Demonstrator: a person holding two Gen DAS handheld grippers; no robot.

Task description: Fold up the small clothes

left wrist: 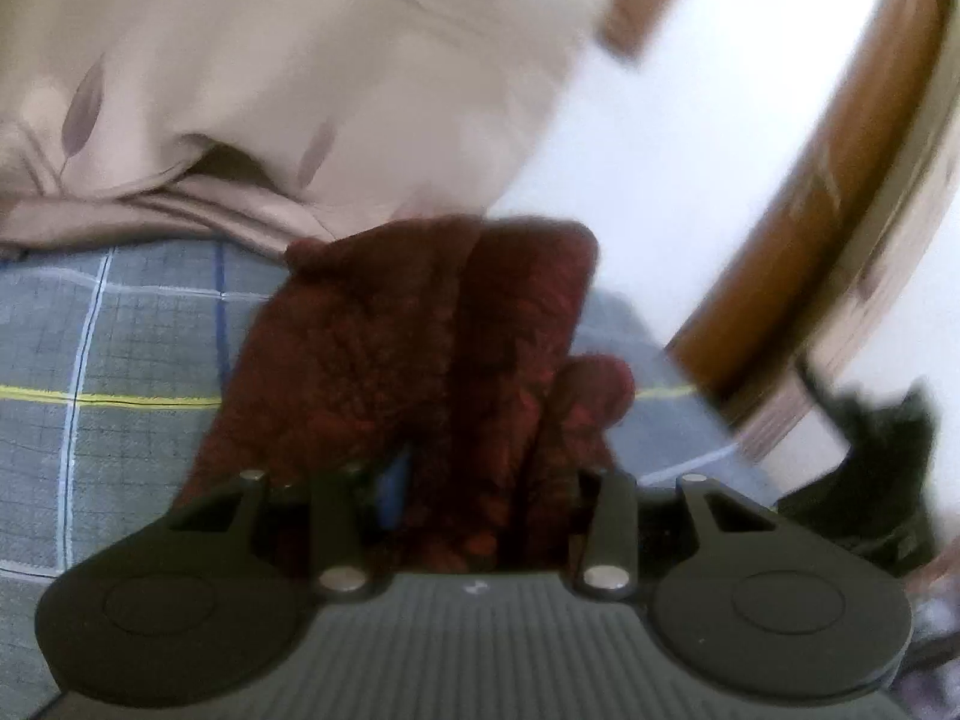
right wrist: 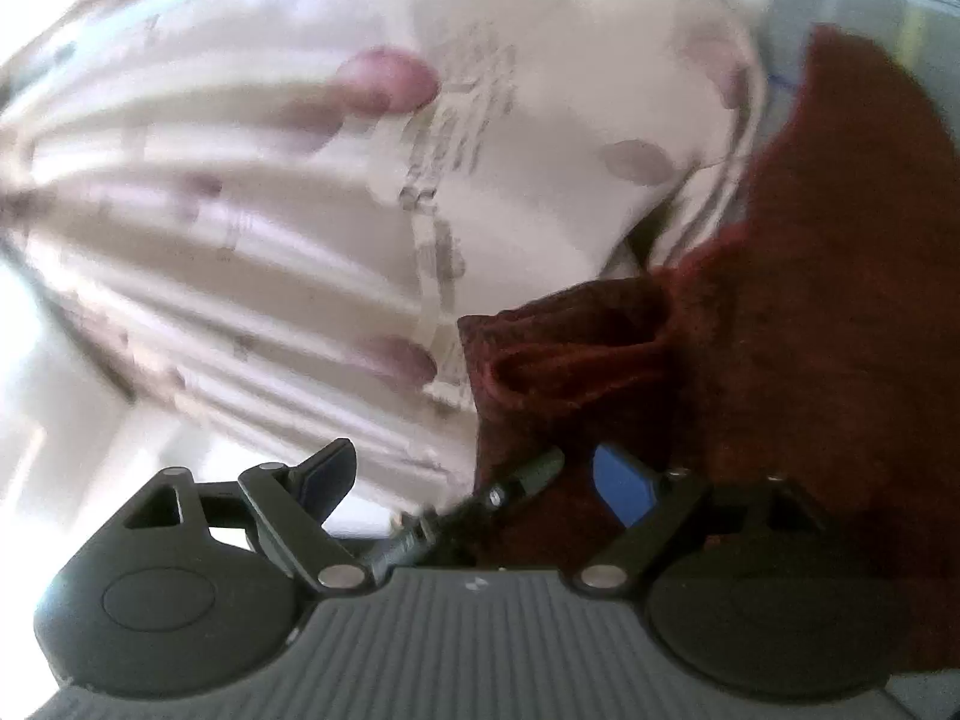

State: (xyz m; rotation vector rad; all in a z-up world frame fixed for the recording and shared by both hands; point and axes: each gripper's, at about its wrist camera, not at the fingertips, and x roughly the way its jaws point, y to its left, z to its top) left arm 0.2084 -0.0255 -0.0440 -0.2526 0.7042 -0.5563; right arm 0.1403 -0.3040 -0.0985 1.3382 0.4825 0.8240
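Your left gripper (left wrist: pixel 474 474) is clamped on a bunched dark red knitted garment (left wrist: pixel 420 348), its jaws narrowed around the wool, which rises in thick folds straight ahead of the camera. The garment hangs over a grey checked bedsheet (left wrist: pixel 120 360) and just in front of a beige leaf-print cloth (left wrist: pixel 240 90) (its hem is rumpled where it meets the sheet). A curved wooden frame (left wrist: pixel 840 198) stands to the right of the garment. Your right gripper (right wrist: pixel 474 480) stands with jaws wide apart, gripping nothing; the red garment spreads beyond its blue-padded finger (right wrist: pixel 621 489), beside the pale cloth.
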